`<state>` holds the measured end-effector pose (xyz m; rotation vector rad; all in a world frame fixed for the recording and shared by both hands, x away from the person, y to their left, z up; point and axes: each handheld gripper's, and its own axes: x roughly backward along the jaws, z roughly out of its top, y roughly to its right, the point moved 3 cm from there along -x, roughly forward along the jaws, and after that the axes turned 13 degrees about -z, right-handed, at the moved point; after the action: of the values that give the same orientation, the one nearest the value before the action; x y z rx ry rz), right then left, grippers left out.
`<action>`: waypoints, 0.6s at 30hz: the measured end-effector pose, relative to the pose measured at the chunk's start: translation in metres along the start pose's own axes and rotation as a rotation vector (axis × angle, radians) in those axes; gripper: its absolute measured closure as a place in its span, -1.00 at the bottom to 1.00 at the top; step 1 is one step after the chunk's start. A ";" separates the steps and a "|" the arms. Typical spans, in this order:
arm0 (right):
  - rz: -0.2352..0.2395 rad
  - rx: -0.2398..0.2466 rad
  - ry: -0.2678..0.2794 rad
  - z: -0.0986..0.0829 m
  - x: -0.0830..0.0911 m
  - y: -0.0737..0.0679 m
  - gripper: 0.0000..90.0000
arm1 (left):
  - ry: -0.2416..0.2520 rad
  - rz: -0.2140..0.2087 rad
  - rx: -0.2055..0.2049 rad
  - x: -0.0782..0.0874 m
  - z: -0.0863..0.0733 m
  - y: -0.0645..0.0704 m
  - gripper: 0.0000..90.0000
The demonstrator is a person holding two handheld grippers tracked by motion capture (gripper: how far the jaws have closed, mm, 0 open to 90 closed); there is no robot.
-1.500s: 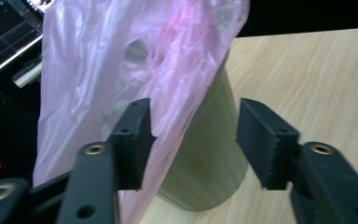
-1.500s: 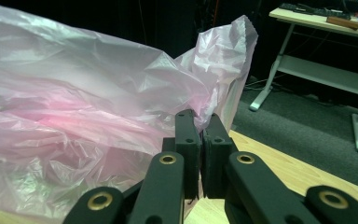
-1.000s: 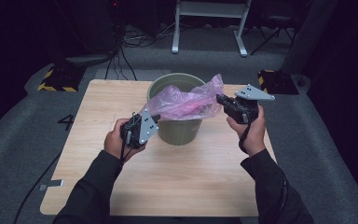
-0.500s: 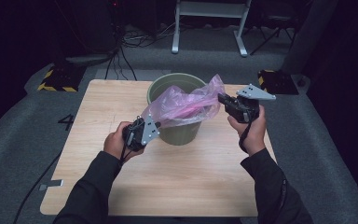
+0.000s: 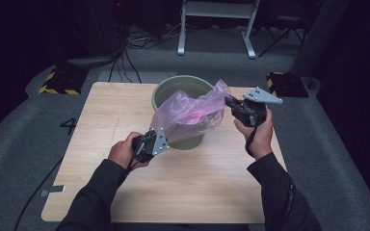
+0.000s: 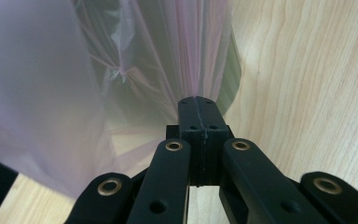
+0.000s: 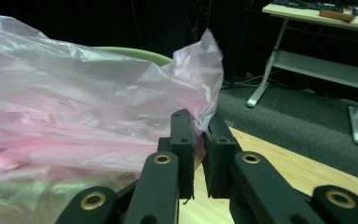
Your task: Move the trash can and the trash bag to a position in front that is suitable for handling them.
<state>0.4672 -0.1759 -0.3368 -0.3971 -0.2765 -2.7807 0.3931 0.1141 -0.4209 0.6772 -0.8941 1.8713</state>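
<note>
**Pink bag stretched over the bin between two grippers**

We are holding a thin pink plastic bag (image 5: pixel 192 115) stretched above a green bin (image 5: pixel 180 91), which is standing on the wooden table (image 5: pixel 101 120) toward its far edge. The bag is hanging across the bin's near side, partly covering the rim.

Our left gripper (image 5: pixel 150 144) is sitting at the bag's lower near corner. In the left gripper view its jaws are pressed tight together, with no gap showing, and the gathered film of the bag (image 6: pixel 121 70) is fanning up out of their tips (image 6: pixel 200 105).

Our right gripper (image 5: pixel 231 102) is holding the bag's upper far corner. In the right gripper view its jaws are standing slightly apart, a narrow slot between them, and a fold of the bag (image 7: pixel 98 107) is caught in that slot at the tips (image 7: pixel 198 121).

On the grey floor (image 5: pixel 24 144) left of the table we are reading a painted "4" (image 5: pixel 69 126).
</note>
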 end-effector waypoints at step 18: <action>0.009 0.029 0.040 0.010 0.005 -0.006 0.77 | 0.450 0.047 0.117 0.089 0.005 0.026 -0.44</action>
<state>0.4630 -0.1699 -0.3271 -0.3345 -0.3050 -2.7691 0.3322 0.1463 -0.3584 0.2816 -0.5162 2.0182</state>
